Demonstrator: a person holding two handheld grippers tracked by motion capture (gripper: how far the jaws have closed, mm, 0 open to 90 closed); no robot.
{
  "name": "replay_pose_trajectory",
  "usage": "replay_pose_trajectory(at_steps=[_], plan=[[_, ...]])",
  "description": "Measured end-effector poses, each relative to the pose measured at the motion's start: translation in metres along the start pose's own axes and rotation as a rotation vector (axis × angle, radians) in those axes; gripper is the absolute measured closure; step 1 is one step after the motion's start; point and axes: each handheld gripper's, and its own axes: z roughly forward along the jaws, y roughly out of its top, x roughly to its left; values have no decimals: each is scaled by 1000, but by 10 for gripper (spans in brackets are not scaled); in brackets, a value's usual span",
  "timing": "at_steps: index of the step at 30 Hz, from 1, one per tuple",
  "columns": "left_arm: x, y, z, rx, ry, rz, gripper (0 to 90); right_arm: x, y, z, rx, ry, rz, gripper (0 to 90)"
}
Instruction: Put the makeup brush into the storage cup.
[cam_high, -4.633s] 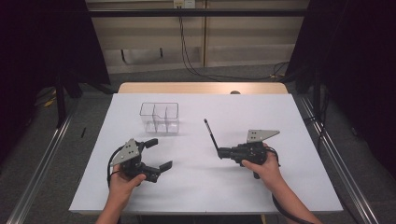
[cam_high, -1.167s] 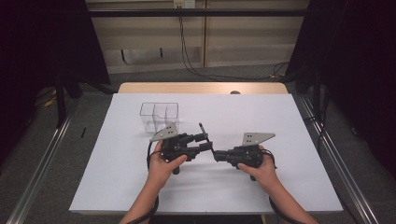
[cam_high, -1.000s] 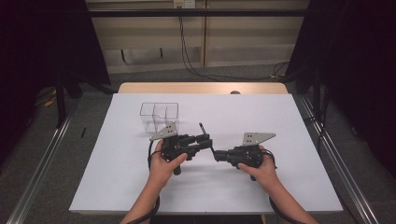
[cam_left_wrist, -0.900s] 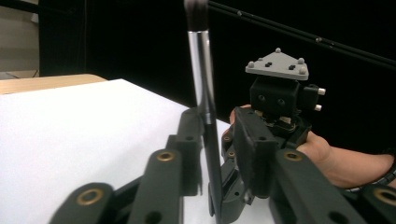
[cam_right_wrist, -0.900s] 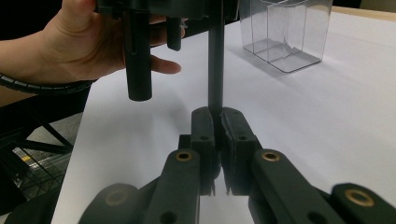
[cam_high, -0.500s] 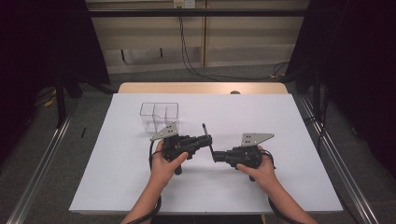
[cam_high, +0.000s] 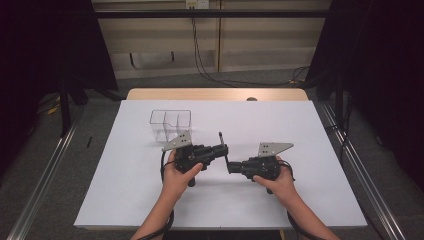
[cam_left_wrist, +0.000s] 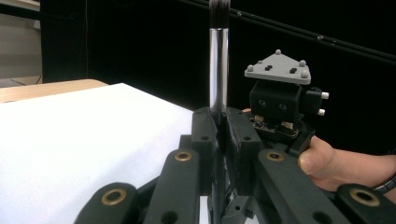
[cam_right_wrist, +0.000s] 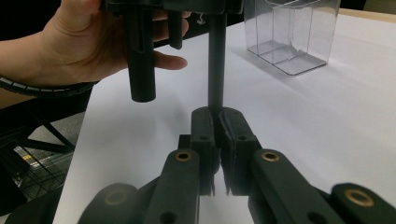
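A slim brush (cam_high: 222, 142) with a black handle, silver ferrule and dark bristles stands tilted above the white table between both hands. My left gripper (cam_high: 224, 149) is shut on it at the ferrule (cam_left_wrist: 218, 70), as the left gripper view (cam_left_wrist: 219, 116) shows with the bristles rising past the top edge. My right gripper (cam_high: 231, 167) is shut on the lower end of the black handle (cam_right_wrist: 216, 60), its jaws pressed together around it (cam_right_wrist: 215, 114). The two grippers face each other, almost touching.
An empty clear plastic box (cam_high: 171, 123) with dividers stands behind my left hand, also seen in the right gripper view (cam_right_wrist: 294, 32). The white table top (cam_high: 320, 150) has a wooden strip along its far edge (cam_high: 215, 94). Dark curtains flank both sides.
Since the oldest frame my left gripper has come from the left side over to the brush and shut on it. In the last second the brush tip shifted slightly right; both hands stayed put.
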Motion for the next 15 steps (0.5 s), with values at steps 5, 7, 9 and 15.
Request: replay_pose_trajectory(at_steps=[5, 7, 9, 15], plan=[[-1, 0, 0, -1, 5, 11, 829, 0, 0, -2, 2, -7, -7, 845], [-1, 0, 1, -2, 7, 12, 829, 0, 1, -2, 0, -15, -7, 842], [-1, 0, 0, 1, 13, 19, 832, 0, 1, -3, -2, -16, -11, 841], [0, -1, -1, -2, 19, 14, 833, 0, 1, -5, -5, -15, -13, 775]])
